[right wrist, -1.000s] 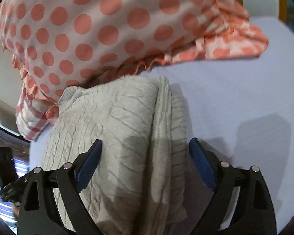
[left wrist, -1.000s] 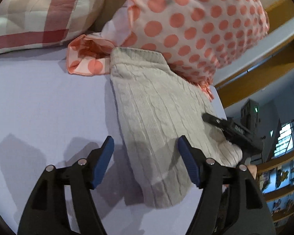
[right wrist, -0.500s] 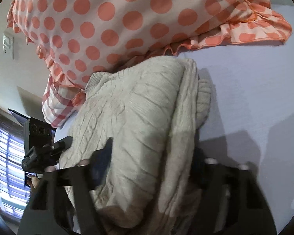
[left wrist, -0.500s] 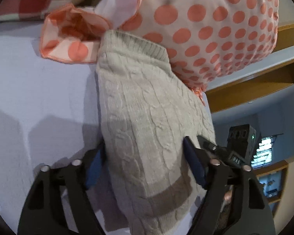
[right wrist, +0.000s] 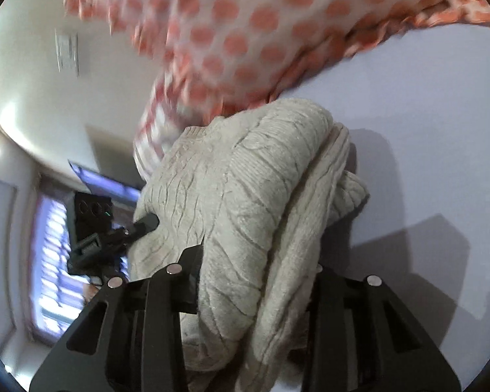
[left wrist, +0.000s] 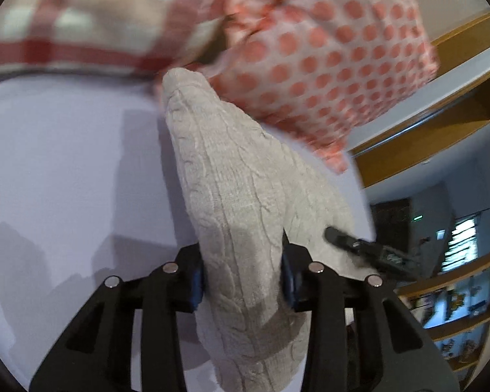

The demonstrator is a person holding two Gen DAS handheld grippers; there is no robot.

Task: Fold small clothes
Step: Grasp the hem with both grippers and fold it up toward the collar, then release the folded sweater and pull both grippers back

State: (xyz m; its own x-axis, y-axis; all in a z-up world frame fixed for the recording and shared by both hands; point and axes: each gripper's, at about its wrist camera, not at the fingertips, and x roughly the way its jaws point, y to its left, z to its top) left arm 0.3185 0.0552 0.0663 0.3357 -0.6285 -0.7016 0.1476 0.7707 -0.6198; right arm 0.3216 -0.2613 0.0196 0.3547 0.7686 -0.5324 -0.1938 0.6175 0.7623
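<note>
A folded cream cable-knit sweater [left wrist: 232, 189] is lifted off the pale lilac bed sheet [left wrist: 65, 163]. My left gripper [left wrist: 243, 277] is shut on one end of the sweater, the knit bulging between its blue pads. My right gripper [right wrist: 254, 281] is shut on the other end of the sweater [right wrist: 245, 189], whose folded layers hang over the jaws and hide the fingertips. The right gripper's tip shows in the left wrist view [left wrist: 359, 245], and the left gripper's tip shows in the right wrist view [right wrist: 137, 228].
An orange polka-dot pillow [left wrist: 326, 58] lies just behind the sweater, and it shows in the right wrist view [right wrist: 245, 26]. A red checked pillow [left wrist: 81, 23] lies at the back left. A wooden bed frame [left wrist: 424, 130] and shelves [left wrist: 457, 294] stand to the right.
Both grippers have closed on the ends of the sweater and lifted it off the sheet. The views have tilted and the pillows blur with the motion.
</note>
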